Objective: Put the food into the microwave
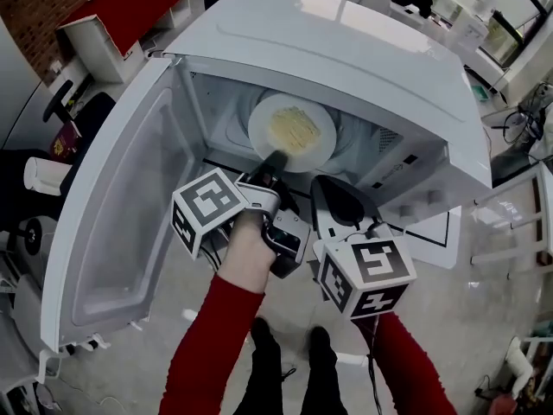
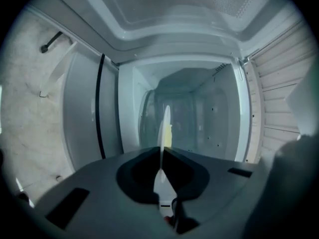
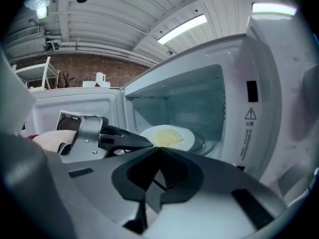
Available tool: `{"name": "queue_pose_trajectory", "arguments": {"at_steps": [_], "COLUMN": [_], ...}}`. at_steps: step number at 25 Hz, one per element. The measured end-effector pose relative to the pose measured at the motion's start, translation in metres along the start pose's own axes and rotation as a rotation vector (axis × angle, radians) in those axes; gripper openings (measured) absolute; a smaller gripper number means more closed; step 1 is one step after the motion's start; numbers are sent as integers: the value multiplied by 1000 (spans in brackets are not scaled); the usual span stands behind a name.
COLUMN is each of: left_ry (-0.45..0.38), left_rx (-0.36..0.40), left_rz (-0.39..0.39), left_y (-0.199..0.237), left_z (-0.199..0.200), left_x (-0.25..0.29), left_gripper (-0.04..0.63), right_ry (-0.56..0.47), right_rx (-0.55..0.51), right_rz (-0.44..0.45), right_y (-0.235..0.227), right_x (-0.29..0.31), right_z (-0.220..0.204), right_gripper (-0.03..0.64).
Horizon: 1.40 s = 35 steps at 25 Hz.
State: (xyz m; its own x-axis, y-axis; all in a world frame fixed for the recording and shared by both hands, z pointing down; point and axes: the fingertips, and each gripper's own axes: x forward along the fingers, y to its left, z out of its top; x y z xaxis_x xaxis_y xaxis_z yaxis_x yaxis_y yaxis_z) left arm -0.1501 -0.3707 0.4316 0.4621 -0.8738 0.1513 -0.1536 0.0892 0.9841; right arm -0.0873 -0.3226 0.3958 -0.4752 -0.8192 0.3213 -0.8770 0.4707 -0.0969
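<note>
The white microwave point(image 1: 363, 54) stands with its door point(image 1: 121, 214) swung wide to the left. A white plate point(image 1: 292, 131) of yellow food point(image 1: 295, 126) is inside the cavity, over the glass turntable point(image 3: 205, 144). My left gripper point(image 1: 275, 159) is shut on the plate's near rim. In the left gripper view the plate point(image 2: 164, 128) shows edge-on between the jaws of the left gripper point(image 2: 161, 152). My right gripper point(image 1: 327, 187) hovers just right of it at the cavity's mouth, shut and holding nothing. The right gripper view shows its jaws closed point(image 3: 159, 152) and the plate point(image 3: 169, 136) beyond.
The control panel point(image 3: 256, 116) stands to the right of the cavity. A red-topped table point(image 1: 130, 7) is at the back left, and a white mug point(image 1: 43, 175) lies left of the door. The person's feet point(image 1: 289, 361) stand on the floor below.
</note>
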Motion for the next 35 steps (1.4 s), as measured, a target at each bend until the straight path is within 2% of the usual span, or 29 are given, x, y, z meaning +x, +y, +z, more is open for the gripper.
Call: {"name": "queue_pose_trajectory", "arguments": {"at_steps": [9, 14, 21, 35], "left_ry": [26, 28, 41, 58], "left_rx": [-16, 46, 63, 131], "left_rz": [31, 60, 85, 241], "left_y": [0, -2, -7, -1], "left_z": [4, 12, 21, 28], "left_x": [30, 41, 55, 63], "left_gripper": [20, 20, 20, 21], "right_ry": [14, 30, 50, 96], "right_rx": [-36, -37, -42, -19], "right_rz": [-30, -48, -64, -69], "right_y": [-14, -23, -30, -40], "right_x": [19, 29, 40, 48], "right_z": [12, 17, 23, 24], "right_gripper": [14, 14, 14, 14]}}
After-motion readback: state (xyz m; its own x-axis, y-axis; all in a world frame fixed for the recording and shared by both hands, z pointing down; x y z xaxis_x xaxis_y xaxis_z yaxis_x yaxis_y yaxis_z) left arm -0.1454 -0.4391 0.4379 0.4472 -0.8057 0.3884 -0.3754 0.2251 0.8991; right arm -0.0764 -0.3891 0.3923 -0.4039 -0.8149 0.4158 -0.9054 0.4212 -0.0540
